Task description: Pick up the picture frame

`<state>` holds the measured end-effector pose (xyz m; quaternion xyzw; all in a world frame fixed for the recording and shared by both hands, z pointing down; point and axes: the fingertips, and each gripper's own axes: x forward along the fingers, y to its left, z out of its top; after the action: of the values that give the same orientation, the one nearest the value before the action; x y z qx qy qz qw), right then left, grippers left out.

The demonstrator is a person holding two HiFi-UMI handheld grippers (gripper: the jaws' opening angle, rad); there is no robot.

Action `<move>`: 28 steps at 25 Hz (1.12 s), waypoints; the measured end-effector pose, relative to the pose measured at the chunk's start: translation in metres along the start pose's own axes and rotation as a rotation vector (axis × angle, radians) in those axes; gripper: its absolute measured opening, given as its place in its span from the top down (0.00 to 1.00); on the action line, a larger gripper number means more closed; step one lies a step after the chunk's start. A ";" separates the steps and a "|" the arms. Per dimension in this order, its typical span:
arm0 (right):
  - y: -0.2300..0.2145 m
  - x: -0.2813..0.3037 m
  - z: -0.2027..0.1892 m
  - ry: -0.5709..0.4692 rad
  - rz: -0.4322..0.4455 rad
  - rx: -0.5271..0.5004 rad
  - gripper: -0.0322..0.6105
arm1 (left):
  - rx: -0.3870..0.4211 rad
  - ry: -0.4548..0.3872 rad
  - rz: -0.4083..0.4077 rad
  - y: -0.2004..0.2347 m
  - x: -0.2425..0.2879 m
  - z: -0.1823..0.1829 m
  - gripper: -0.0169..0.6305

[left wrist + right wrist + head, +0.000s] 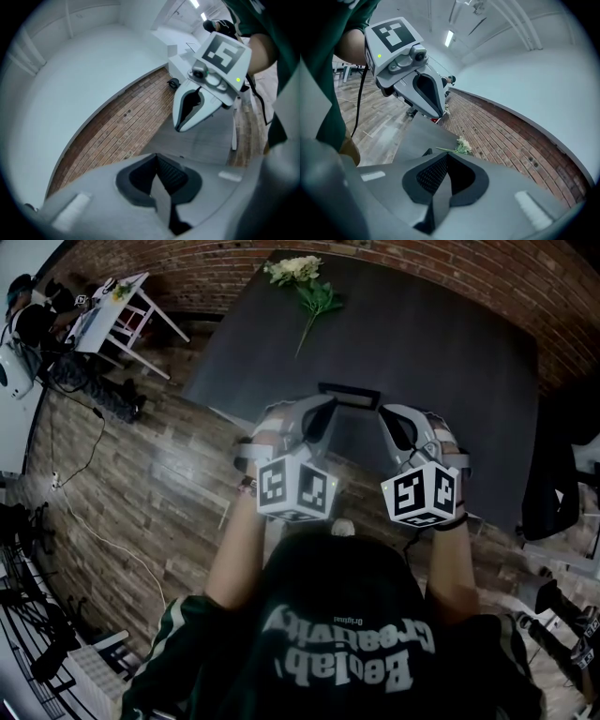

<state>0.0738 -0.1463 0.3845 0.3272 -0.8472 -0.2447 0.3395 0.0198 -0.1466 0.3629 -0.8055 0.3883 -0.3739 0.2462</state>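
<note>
Head view shows the wide, dark grey rectangular tabletop [422,343] filling the upper middle, with wood-plank floor to its left and a brick wall beyond its far edge. Over the tabletop's near edge a person in a dark green shirt holds two grey grippers side by side. The left gripper [323,413] and right gripper [386,413] both angle inward and slightly down, their tips near each other but apart. Each gripper's own view shows its ribbed black pads pressed together with nothing between them, so both are closed and empty. The small, black-edged rectangular picture frame [349,390] sits on the tabletop near its near edge, just beyond the two tips and between them. Neither gripper appears to touch it, and I cannot tell whether it lies flat or leans. A white-blossomed cut flower with a green stem [314,296] lies well apart at the tabletop's far end. The grasp looks not yet begun. The chief risk, as I judge it, is coming in with the jaws closed, which would shove the frame along the tabletop or tip it instead of taking it. A thin dark frame on a dark tabletop also gives little edge to bite, so a shallow pinch could slip off. The grippers crowd one spot and might knock each other.
</note>
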 end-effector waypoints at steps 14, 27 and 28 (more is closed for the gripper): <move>-0.009 0.028 0.004 0.029 -0.012 0.009 0.94 | -0.012 -0.016 -0.027 0.020 0.015 -0.019 0.97; -0.047 0.087 0.002 0.100 -0.047 0.109 0.94 | 0.040 -0.098 -0.210 0.058 0.080 -0.038 0.95; -0.050 0.090 0.000 0.112 -0.055 0.119 0.94 | 0.046 -0.107 -0.225 0.059 0.085 -0.039 0.95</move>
<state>0.0429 -0.2443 0.3903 0.3833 -0.8305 -0.1844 0.3595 -0.0020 -0.2534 0.3807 -0.8570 0.2731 -0.3644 0.2413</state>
